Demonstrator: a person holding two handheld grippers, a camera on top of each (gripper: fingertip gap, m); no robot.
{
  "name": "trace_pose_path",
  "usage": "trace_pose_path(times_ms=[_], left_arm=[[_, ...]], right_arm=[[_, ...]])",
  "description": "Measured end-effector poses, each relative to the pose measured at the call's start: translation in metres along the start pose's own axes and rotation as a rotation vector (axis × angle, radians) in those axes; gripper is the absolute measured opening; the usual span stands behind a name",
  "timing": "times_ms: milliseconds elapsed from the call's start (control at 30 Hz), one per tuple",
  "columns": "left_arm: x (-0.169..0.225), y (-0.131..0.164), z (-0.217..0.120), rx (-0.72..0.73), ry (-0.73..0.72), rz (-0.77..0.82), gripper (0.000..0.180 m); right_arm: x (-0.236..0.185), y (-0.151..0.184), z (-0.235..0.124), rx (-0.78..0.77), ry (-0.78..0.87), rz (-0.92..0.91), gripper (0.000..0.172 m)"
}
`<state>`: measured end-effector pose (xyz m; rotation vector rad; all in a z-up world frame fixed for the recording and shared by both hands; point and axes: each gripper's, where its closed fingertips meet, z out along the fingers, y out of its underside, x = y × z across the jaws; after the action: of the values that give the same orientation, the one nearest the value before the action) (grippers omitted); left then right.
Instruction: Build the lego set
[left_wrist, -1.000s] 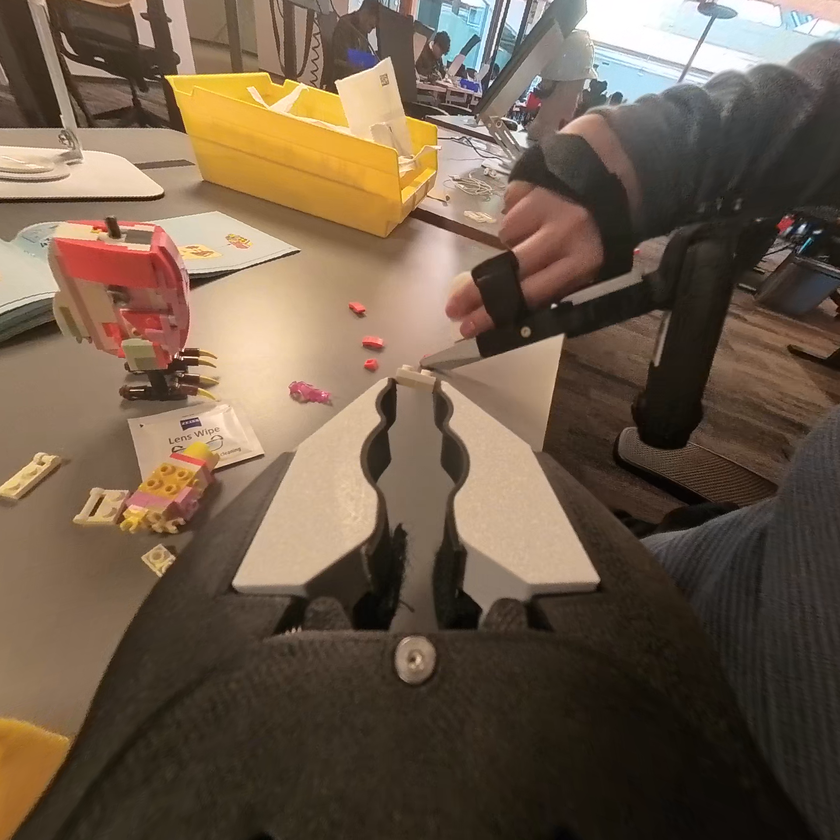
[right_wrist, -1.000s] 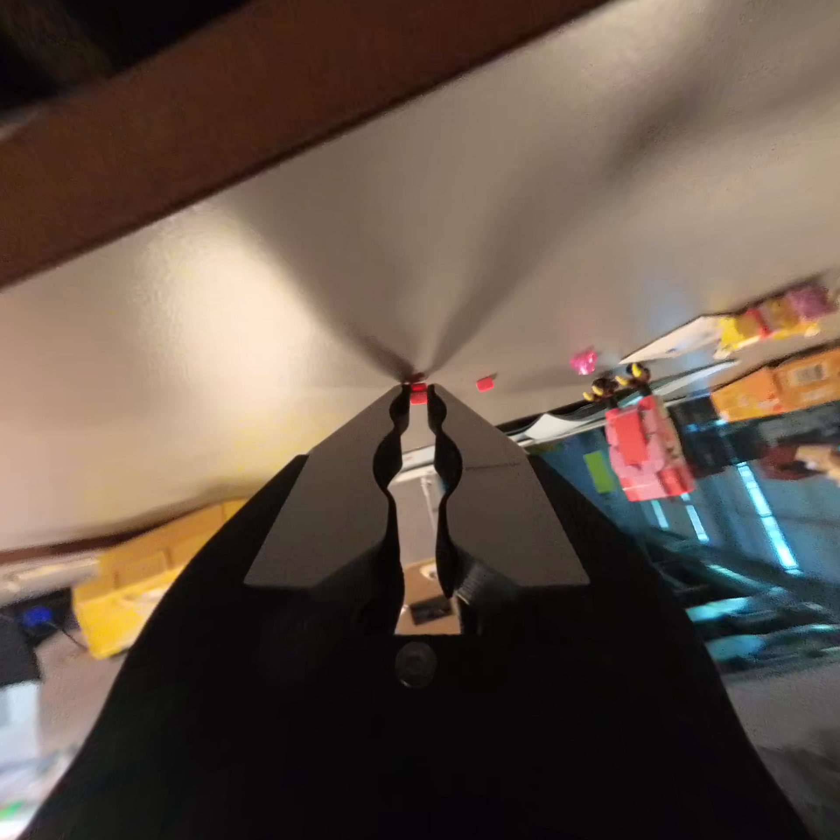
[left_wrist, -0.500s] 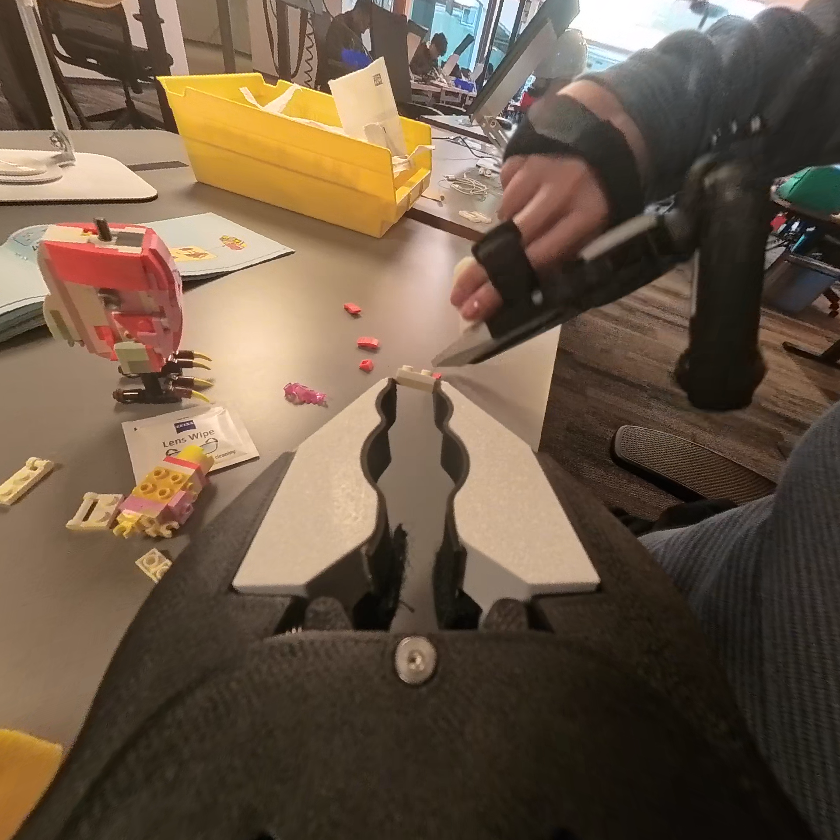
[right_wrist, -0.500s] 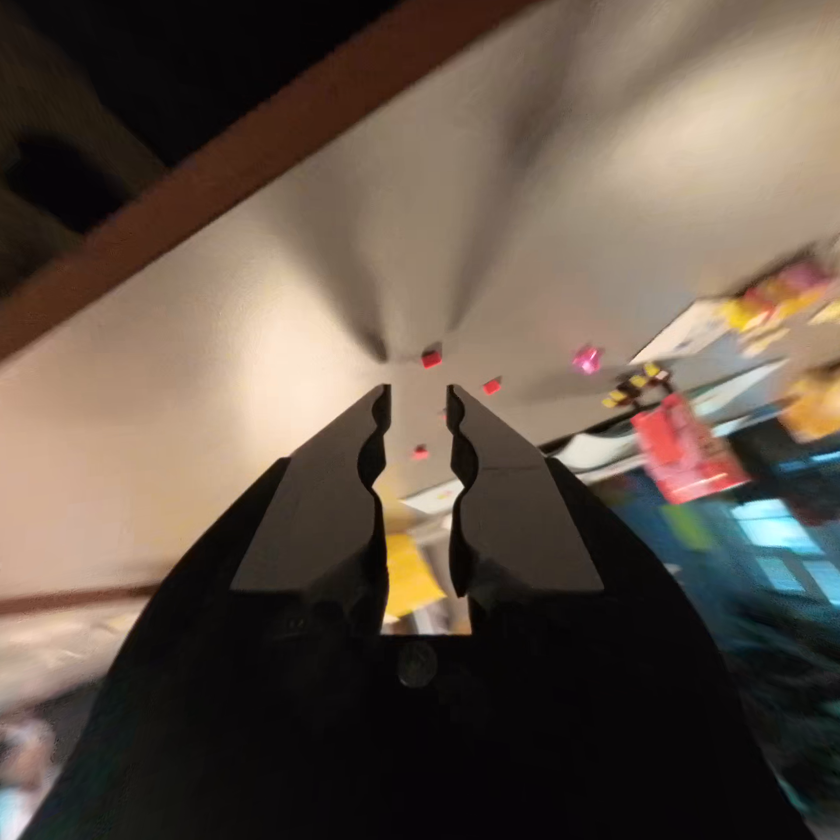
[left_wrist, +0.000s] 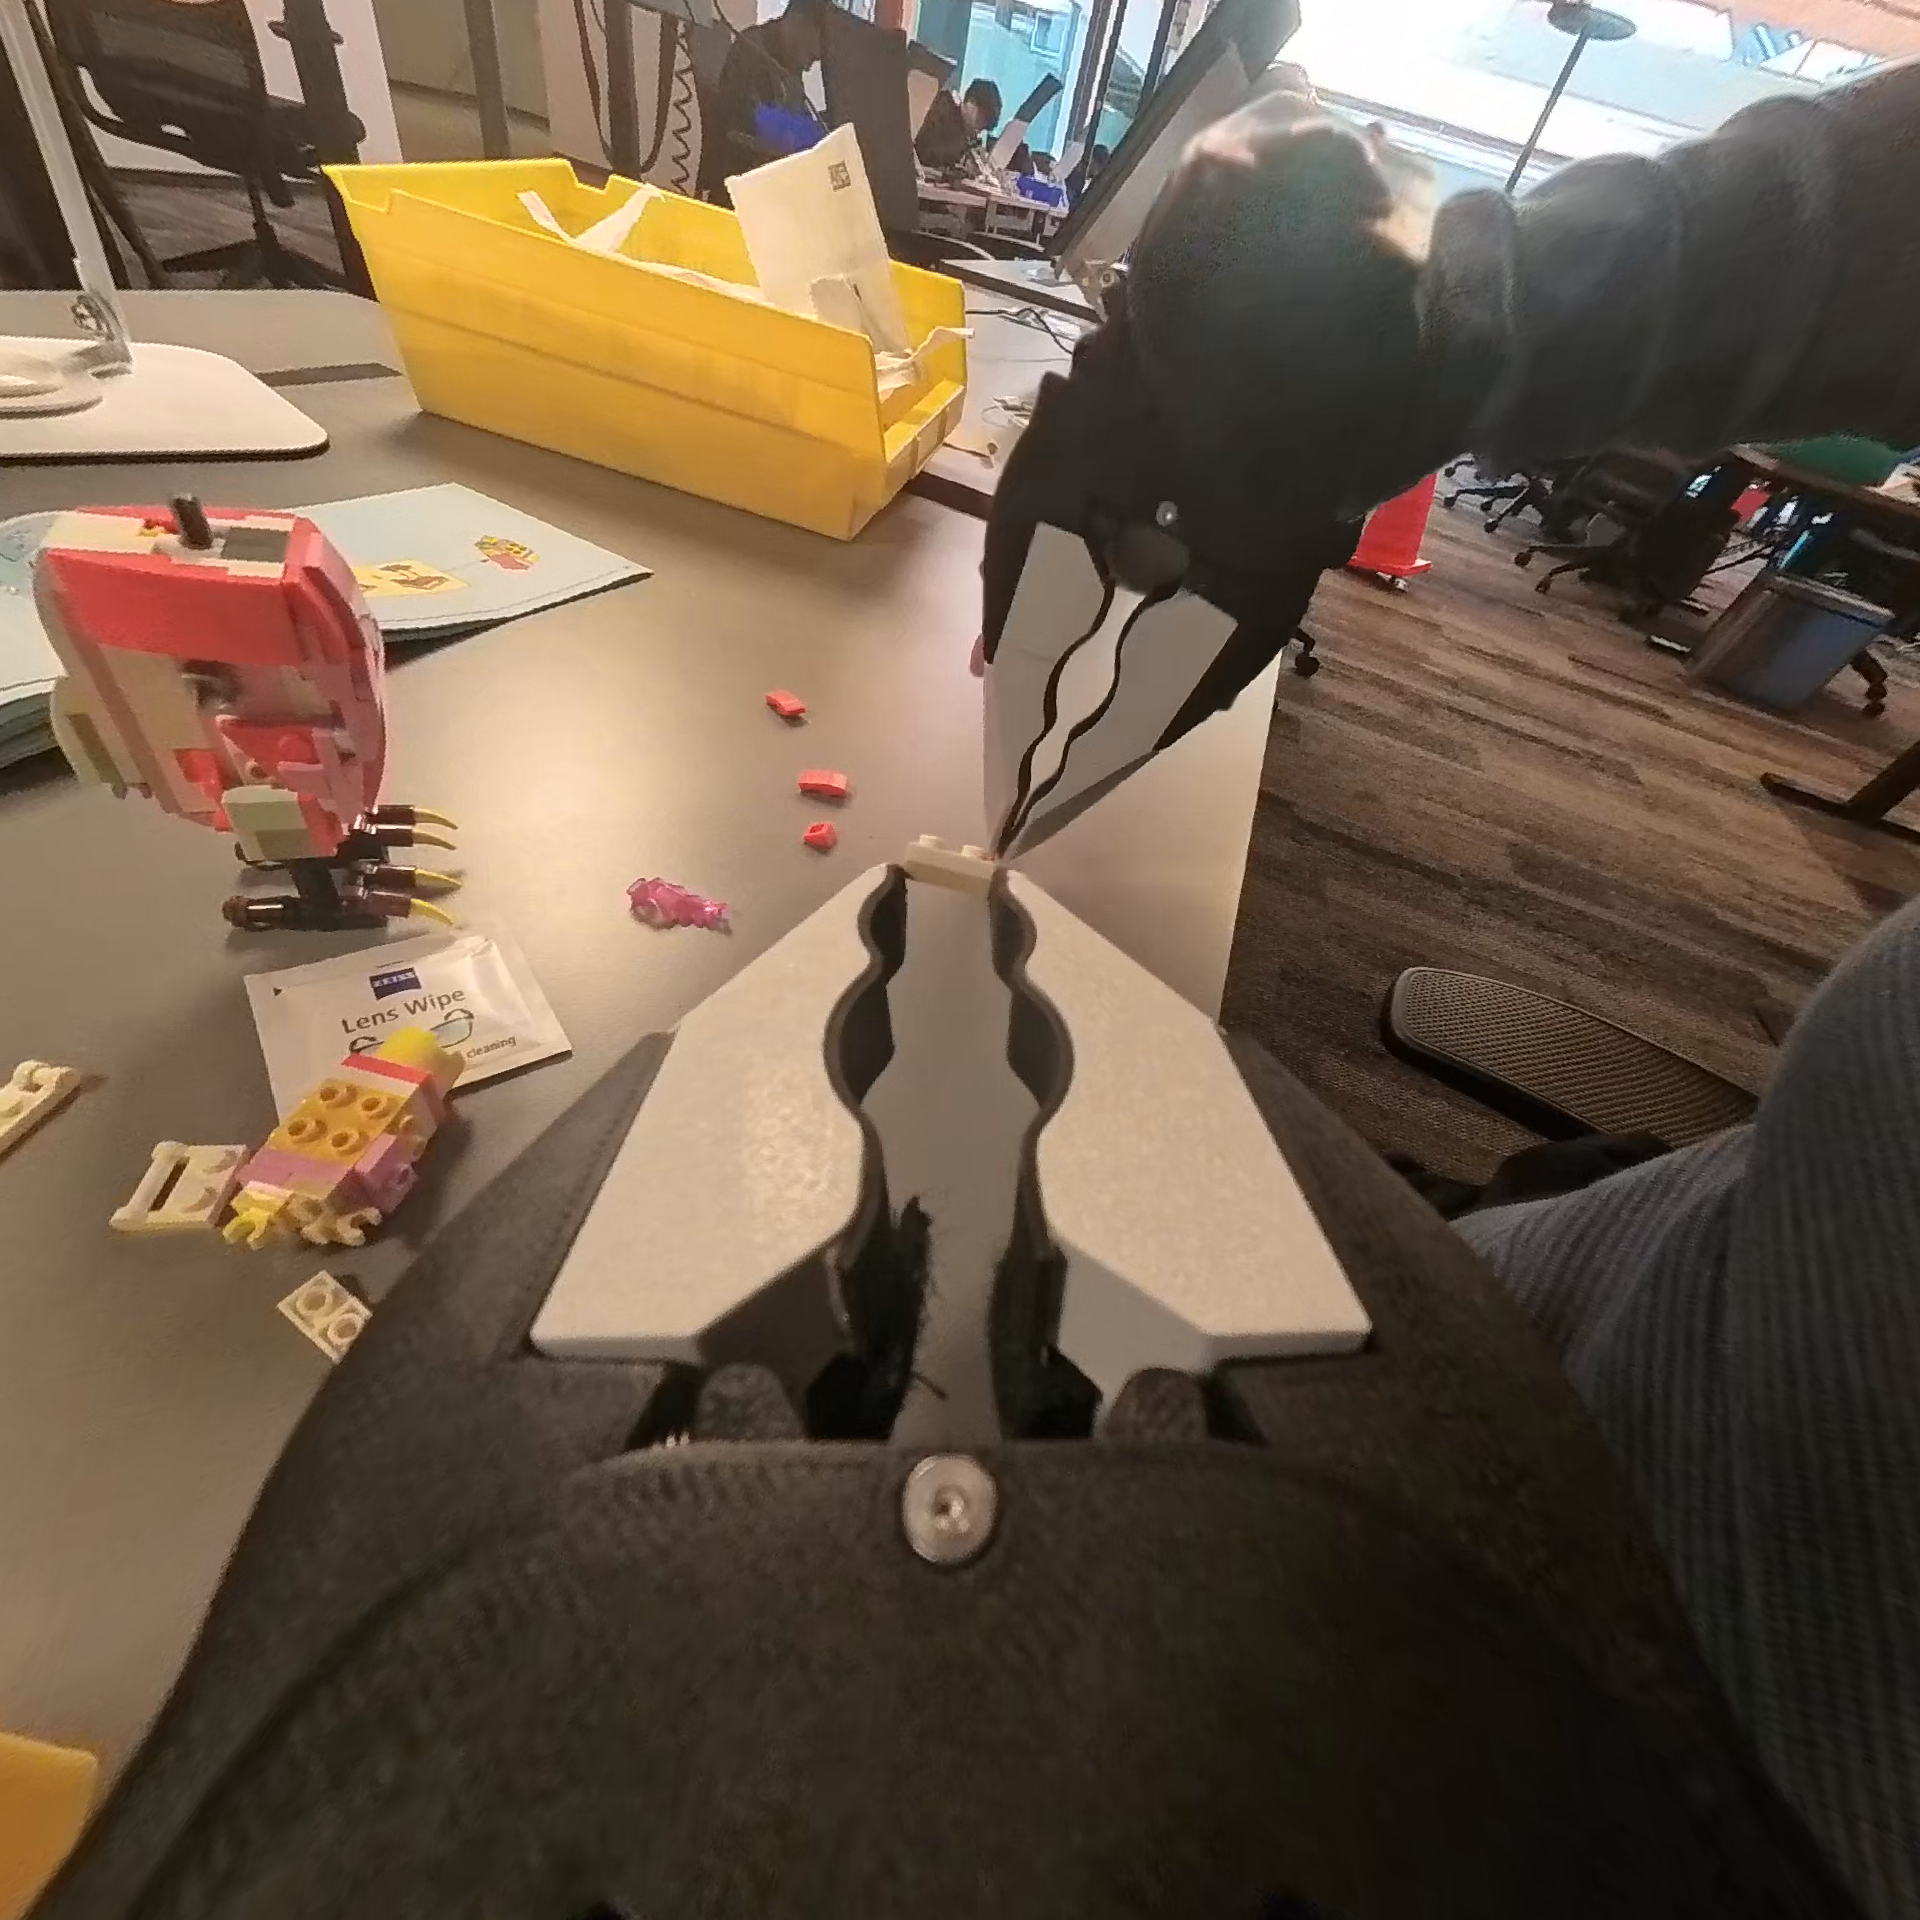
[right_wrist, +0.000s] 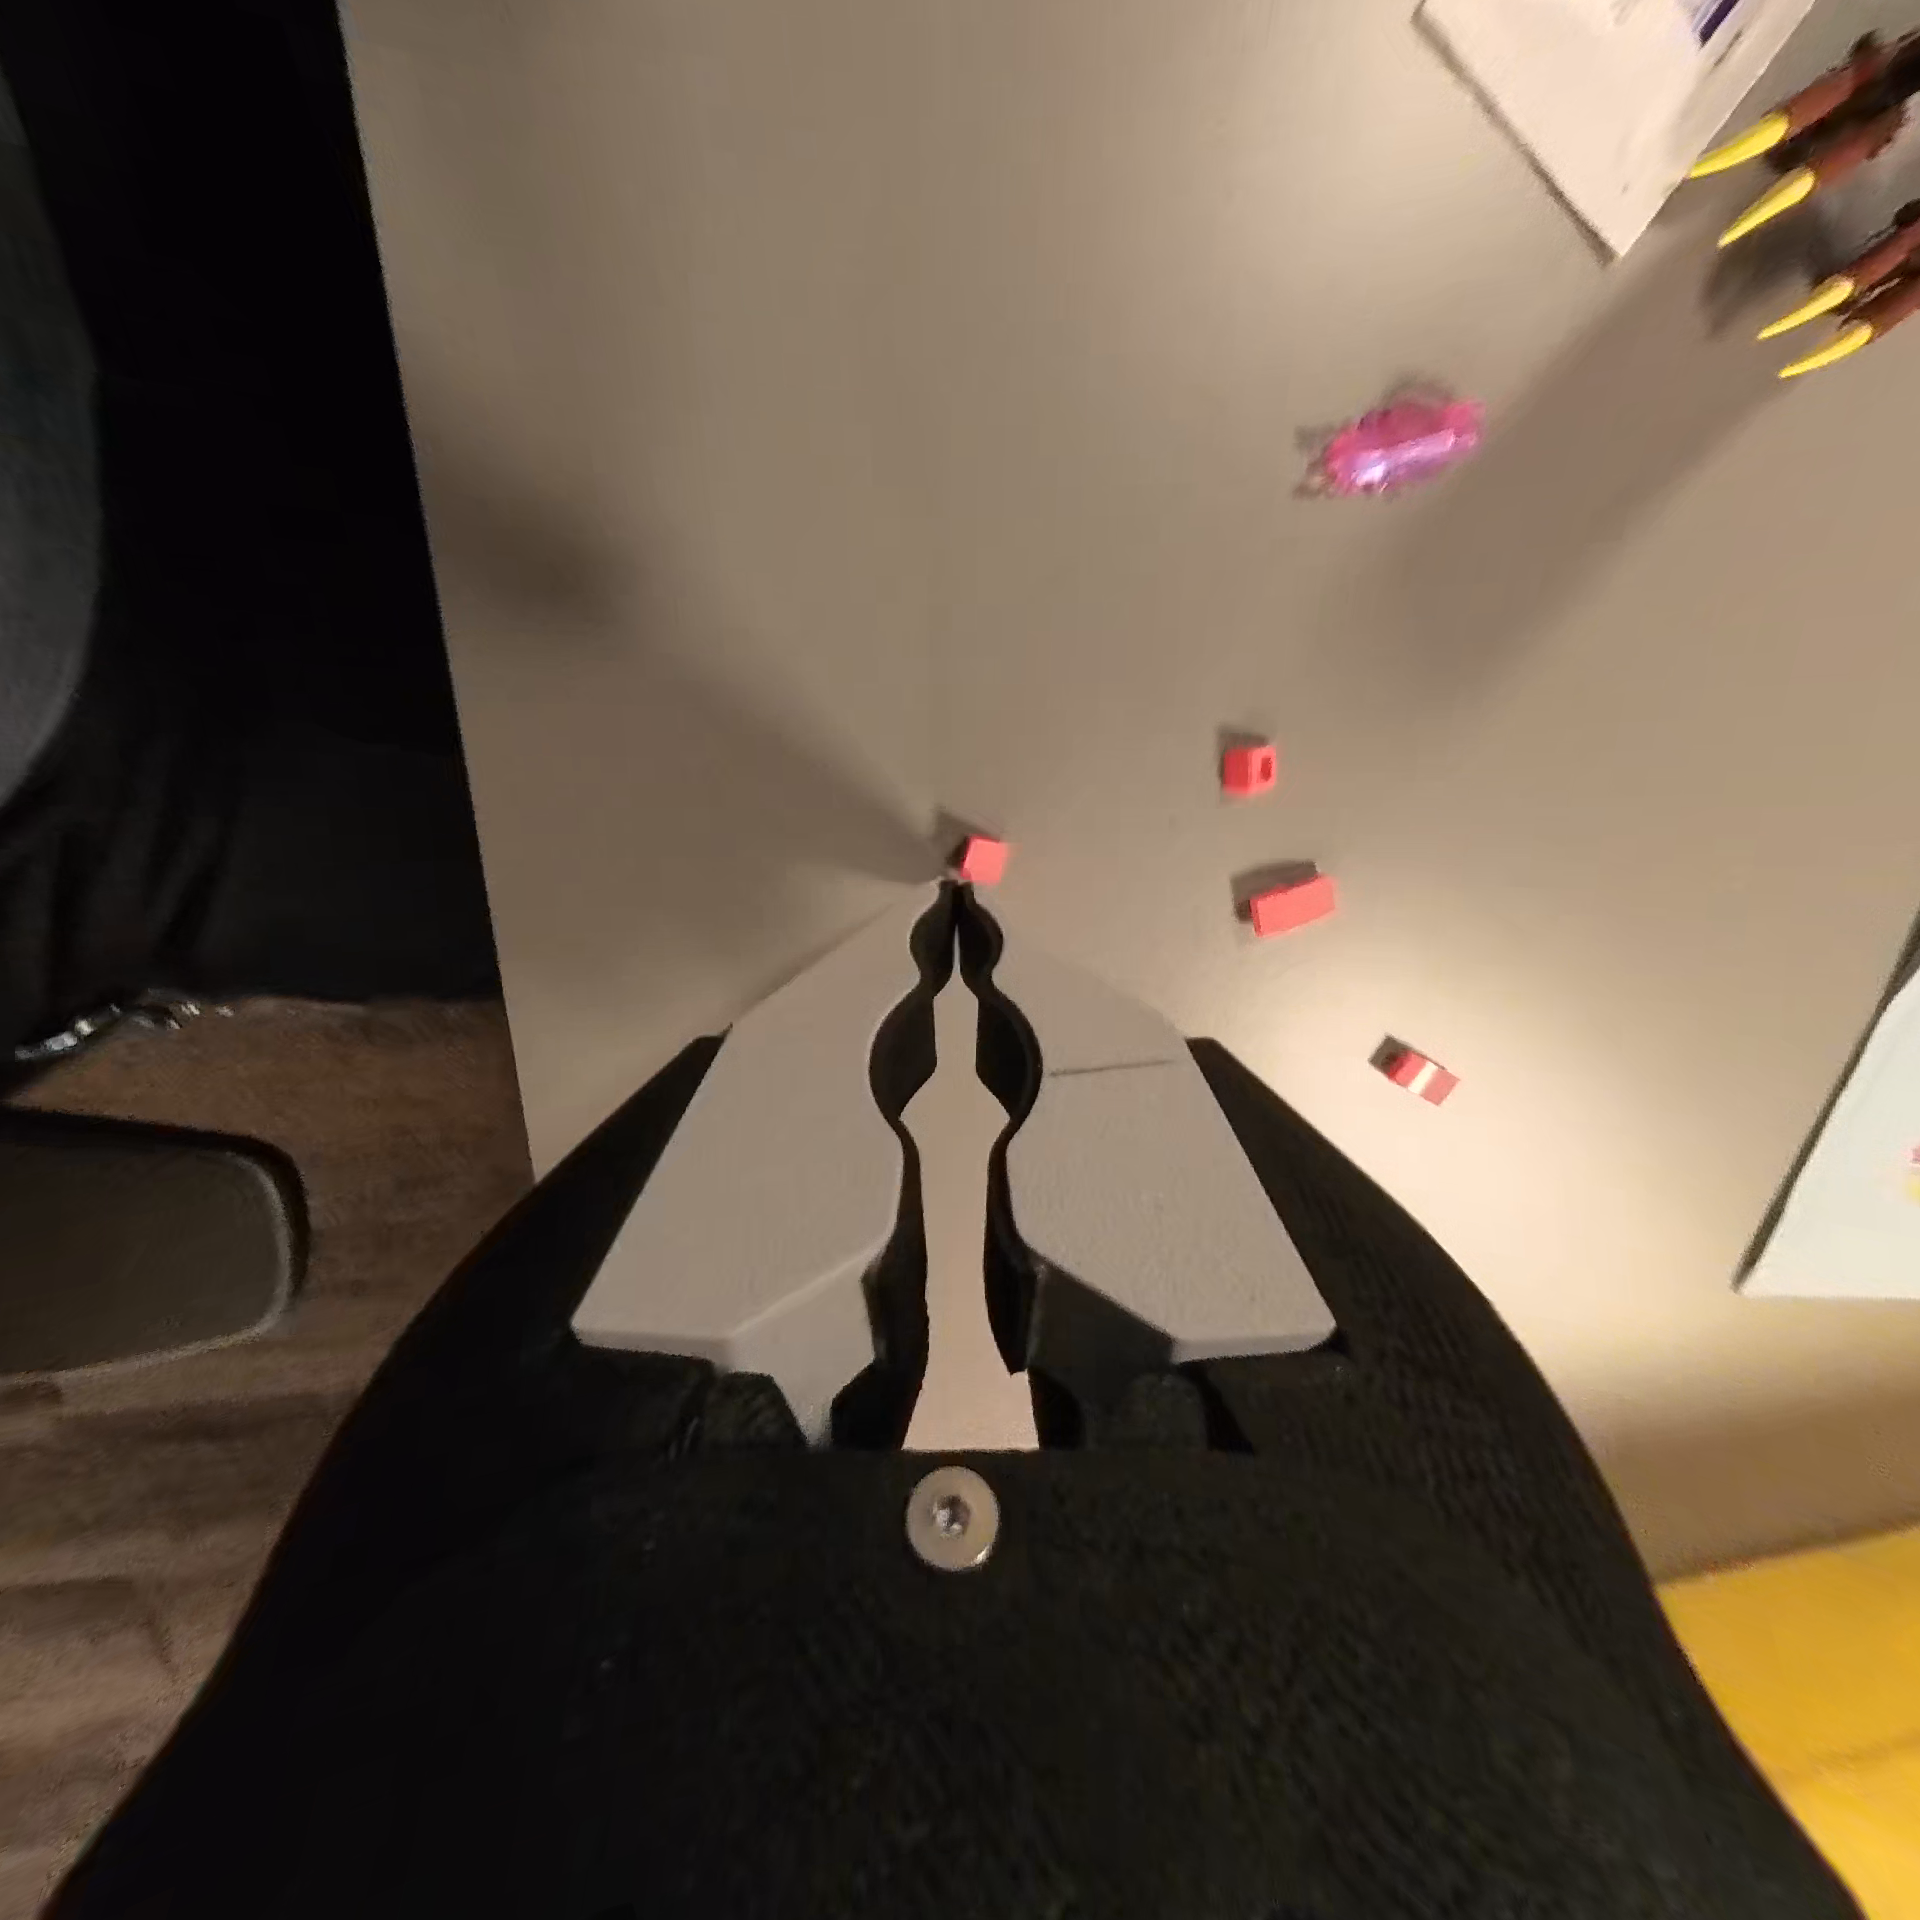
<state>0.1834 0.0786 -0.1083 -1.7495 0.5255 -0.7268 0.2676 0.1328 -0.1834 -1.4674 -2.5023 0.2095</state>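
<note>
The left wrist view sits low and close over the grey bench (left_wrist: 582, 748), looking along its own fingers (left_wrist: 748, 1122) across the top toward the yellow bin (left_wrist: 644, 343) at the far side, with open office floor off to the right of it. The right wrist view looks steeply down onto the same bench (right_wrist: 831, 364) from close above, rolled sideways, the bench edge at its left. Both views share the small red bricks (left_wrist: 823, 781) (right_wrist: 1288, 902), the pink piece (left_wrist: 675, 902) (right_wrist: 1392, 449) and the yellow claws (left_wrist: 431, 881) (right_wrist: 1766, 177).

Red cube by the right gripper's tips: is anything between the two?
Nothing visible does. The red cube lies on the grey table just past the right gripper, whose tips are closed; the other red pieces lie off to one side.
</note>
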Motion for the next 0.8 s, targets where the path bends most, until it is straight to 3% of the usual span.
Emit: trace_pose_path(times_ms=[267, 400, 800], left_arm=[[0.003, 0.000, 0.000, 0.001, 0.026, 0.001, 0.014], [0.004, 0.001, 0.001, -0.006, 0.032, 0.008, 0.014], [0.006, 0.002, 0.002, -0.011, 0.040, 0.013, 0.014]], right_arm=[[0.004, -0.018, -0.012, 0.165, -0.029, -0.012, 0.003], [0.002, -0.017, -0.010, 0.159, -0.058, -0.051, 0.011], [0.000, -0.012, 0.002, 0.132, -0.123, -0.013, 0.006]])
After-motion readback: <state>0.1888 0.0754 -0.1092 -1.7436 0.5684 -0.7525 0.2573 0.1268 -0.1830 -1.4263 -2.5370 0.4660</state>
